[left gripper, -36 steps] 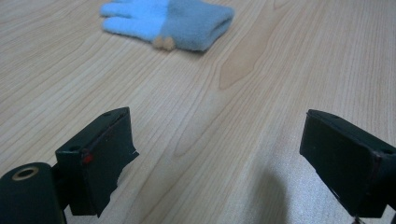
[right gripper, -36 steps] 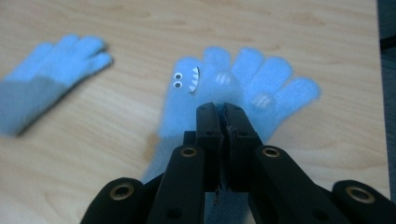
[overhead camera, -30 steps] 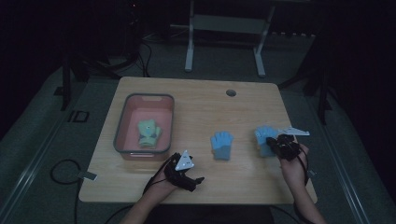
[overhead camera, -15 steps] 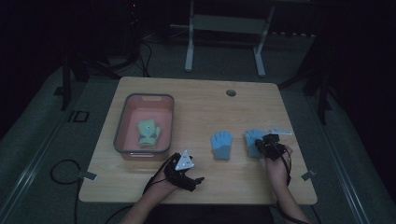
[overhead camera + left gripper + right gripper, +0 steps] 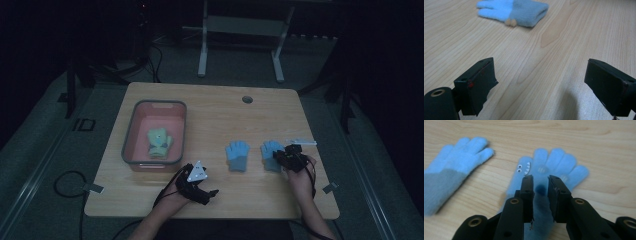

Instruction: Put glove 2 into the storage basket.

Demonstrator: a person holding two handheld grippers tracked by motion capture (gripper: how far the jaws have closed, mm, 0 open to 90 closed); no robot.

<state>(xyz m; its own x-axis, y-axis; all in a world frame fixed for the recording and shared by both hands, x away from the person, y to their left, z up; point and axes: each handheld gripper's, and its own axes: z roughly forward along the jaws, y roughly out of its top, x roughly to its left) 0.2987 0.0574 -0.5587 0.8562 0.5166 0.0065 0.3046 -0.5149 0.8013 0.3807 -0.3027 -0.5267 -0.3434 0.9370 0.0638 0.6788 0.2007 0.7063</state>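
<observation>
From the high view, the wooden table (image 5: 210, 107) sits mid-frame with bare wood across its upper half and along the bottom edge, dark floor all round it. One red bin (image 5: 131, 142) stands at centre left, well inside the table's left edge, with one pale green glove (image 5: 159, 142) lying in it. Two blue gloves lie right of centre: the left blue glove (image 5: 237, 155) alone in the open, the right blue glove (image 5: 271, 154) just beside it, its right part covered by the right gripper (image 5: 280, 159), which sits near the table's right edge. The left gripper (image 5: 212, 192) rests at bottom centre, close to the near edge; the room beyond is too dark to read. In the left gripper view, its two jaws stand spread wide at the bottom corners, nothing but bare wood between them, and one blue glove (image 5: 514, 11) lies at the top, its fingertips cut off by the frame. In the right gripper view, both gloves show: the left blue glove (image 5: 451, 172) at the left edge, cuff cut off, the right blue glove (image 5: 556, 163) in the centre with a small toothy face on its thumb. The jaws have just been opening, a narrow gap now, standing over the glove's palm; whether the pads touch the fabric I can't tell.
</observation>
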